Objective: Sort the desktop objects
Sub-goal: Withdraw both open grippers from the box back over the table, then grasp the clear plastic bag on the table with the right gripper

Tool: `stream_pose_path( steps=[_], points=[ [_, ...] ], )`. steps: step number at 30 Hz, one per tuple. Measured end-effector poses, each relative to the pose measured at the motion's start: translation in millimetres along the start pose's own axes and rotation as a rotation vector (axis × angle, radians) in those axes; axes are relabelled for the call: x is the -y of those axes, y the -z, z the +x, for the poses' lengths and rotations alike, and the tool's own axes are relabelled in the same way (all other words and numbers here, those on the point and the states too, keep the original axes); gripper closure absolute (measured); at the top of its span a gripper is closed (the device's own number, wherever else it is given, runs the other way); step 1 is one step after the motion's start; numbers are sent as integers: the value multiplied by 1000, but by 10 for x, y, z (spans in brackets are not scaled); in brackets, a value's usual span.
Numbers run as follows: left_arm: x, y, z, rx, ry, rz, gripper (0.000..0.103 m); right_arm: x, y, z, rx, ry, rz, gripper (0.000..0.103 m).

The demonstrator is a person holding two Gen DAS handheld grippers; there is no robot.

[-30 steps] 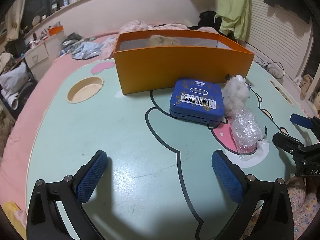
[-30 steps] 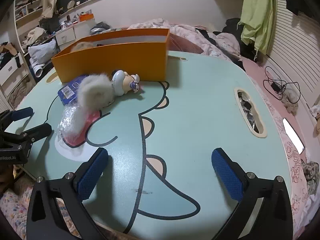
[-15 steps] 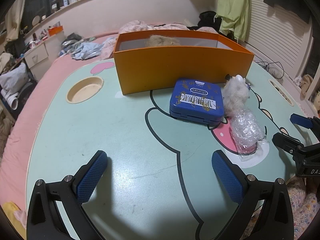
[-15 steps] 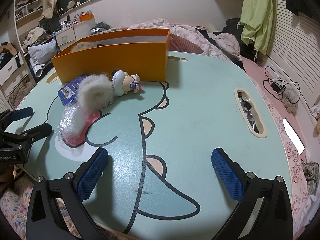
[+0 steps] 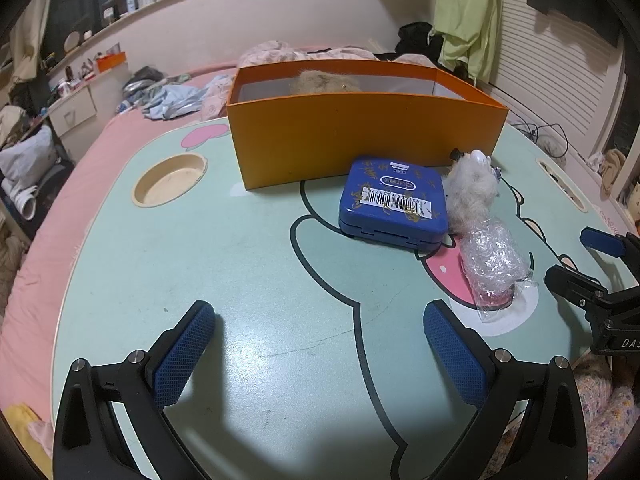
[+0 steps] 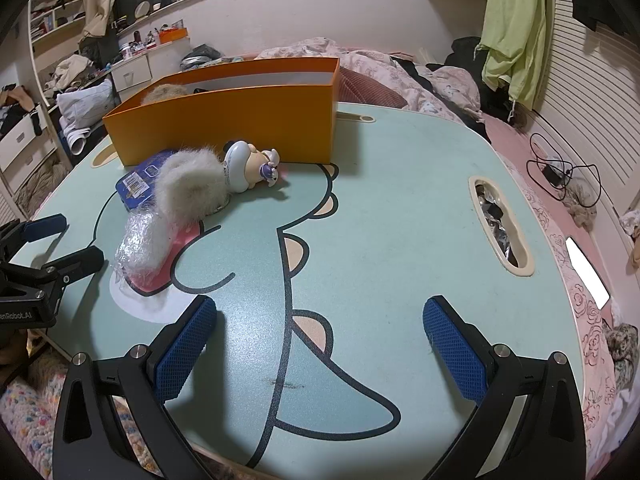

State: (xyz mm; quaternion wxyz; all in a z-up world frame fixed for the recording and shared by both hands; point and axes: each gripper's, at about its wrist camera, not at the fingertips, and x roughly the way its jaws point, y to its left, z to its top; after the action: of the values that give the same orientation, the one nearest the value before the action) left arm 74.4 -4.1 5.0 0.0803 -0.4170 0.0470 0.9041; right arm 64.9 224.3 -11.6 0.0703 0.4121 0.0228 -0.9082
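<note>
Toward the desk's left edge sat a round cup recess (image 5: 170, 179), bare, and the left gripper (image 5: 320, 344) hovered over the near edge with its jaws spread wide, holding nothing. Behind the middle of the desk (image 5: 248, 280) stood the orange box (image 5: 360, 136), something furry already inside, so the sorting looked under way with no piece in hand just then. Right of centre, the blue tin (image 5: 394, 202) lay flat just in front of the box, the grey fur ball (image 5: 472, 190) touching its right side, a little figurine (image 6: 248, 166) tucked behind that, and a crinkled plastic wrap (image 5: 494, 260) nearest the front edge. The right gripper (image 6: 320, 344) hung wide and empty too, over the near right part of the desk. Next move, by my read: reach in and close on one piece, likely the tin or the wrap. The trouble was crowding, with the fur pressed against both neighbours, and the box's tall front wall to clear.
</note>
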Motion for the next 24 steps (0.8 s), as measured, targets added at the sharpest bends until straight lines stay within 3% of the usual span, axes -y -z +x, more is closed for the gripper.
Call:
stream_pose_path(
  steps=[13,16,19,24],
  points=[
    [-5,2,-1,0,0,0,0,-17,2,-37,0,8,-10,0],
    [0,4,-2,1,0,0,0,-218,-14,-243,65,24,-82,0],
    [-3,4,-2,1,1,0,0,-412,-86,-408,124,-31,-151,0],
    [0,5,-1,1,0,-1,0,-615,-310,-391,114,-135,-184,0]
  ],
)
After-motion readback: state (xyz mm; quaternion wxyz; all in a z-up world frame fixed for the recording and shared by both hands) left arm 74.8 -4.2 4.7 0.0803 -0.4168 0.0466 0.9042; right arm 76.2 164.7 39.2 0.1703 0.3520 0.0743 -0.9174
